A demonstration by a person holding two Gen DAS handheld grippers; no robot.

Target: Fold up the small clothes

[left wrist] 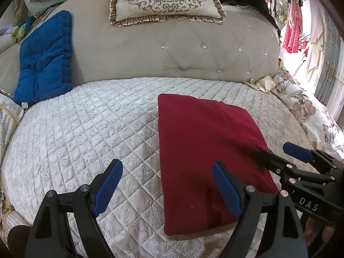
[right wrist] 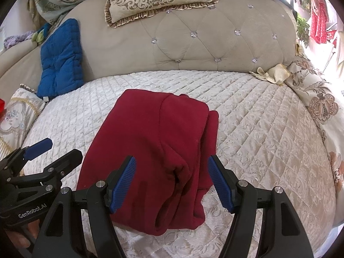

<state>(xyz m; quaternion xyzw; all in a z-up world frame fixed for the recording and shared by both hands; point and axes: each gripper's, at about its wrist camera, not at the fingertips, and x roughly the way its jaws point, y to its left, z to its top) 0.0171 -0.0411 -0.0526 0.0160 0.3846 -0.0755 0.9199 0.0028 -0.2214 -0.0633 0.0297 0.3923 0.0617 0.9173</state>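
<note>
A dark red garment (left wrist: 206, 154), folded into a long rectangle, lies flat on the cream quilted bedspread (left wrist: 86, 133) of a bed, its far end toward the beige tufted headboard (left wrist: 172, 49). In the right wrist view its right side shows stacked, rolled layers with a rounded fold near the close end.

The left gripper (left wrist: 167, 189) hovers over the garment's left edge with its jaws released and spread wide; one blue pad sits above bare bedspread, the other above the red cloth, neither pressing on it. The right gripper (right wrist: 172, 182) hangs over the garment's near end, jaws released, the cloth showing between the blue pads (right wrist: 123, 182) without being pinched.

A blue quilted cushion (left wrist: 45, 58) leans against the headboard at the left, and an ornate floral pillow (left wrist: 165, 0) rests on top of it.
</note>
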